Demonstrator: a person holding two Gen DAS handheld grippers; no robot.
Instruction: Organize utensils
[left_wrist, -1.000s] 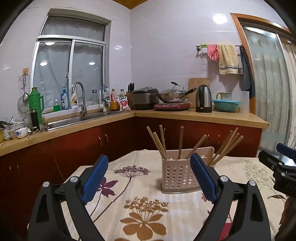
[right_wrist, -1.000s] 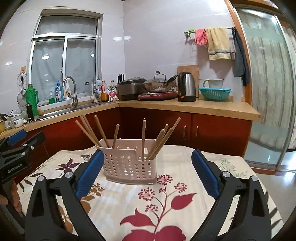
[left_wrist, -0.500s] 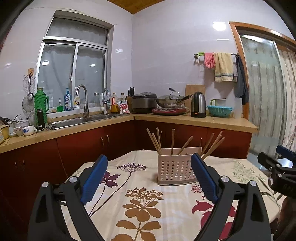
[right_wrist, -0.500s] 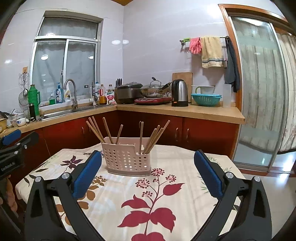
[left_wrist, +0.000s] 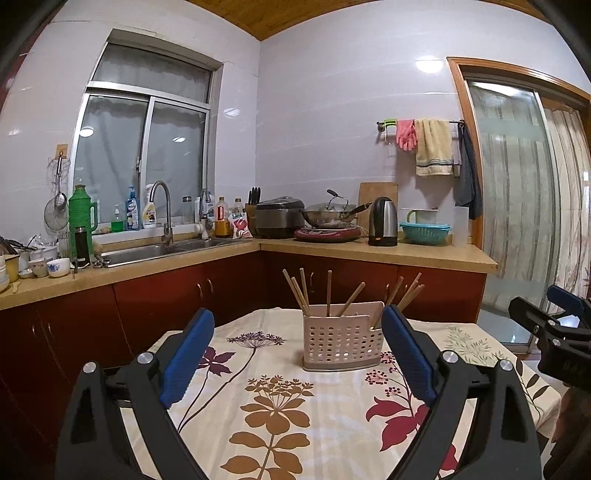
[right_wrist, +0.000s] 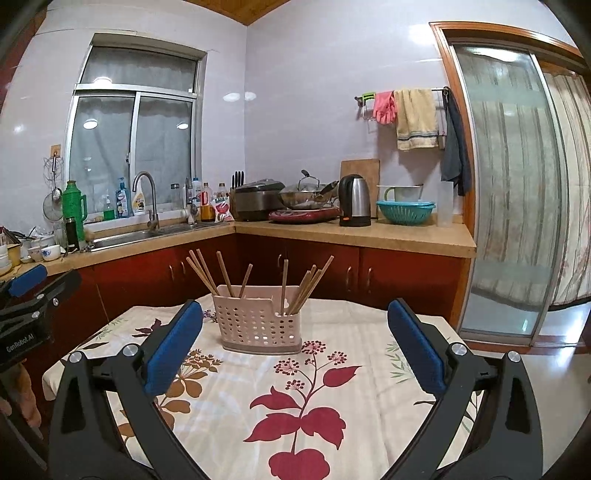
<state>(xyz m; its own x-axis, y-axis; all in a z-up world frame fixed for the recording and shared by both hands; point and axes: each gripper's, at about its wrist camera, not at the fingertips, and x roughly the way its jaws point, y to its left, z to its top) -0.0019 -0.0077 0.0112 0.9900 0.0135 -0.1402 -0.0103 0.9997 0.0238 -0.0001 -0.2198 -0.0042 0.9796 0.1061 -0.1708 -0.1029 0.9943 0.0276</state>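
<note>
Both the left gripper (left_wrist: 297, 345) and right gripper (right_wrist: 293, 338), fingers spread wide and empty, have drawn back from the pink perforated holder (right_wrist: 257, 320), which stands mid-table on the floral tablecloth (right_wrist: 332, 369) with wooden chopsticks (right_wrist: 284, 282) upright inside, the kitchen counter (right_wrist: 369, 236) behind it.

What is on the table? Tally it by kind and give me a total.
Holder: 1
Chopsticks: about 10, all standing in the holder; the right-hand ones overlap, so the count is approximate
Tablecloth: 1
Total: about 12
</note>
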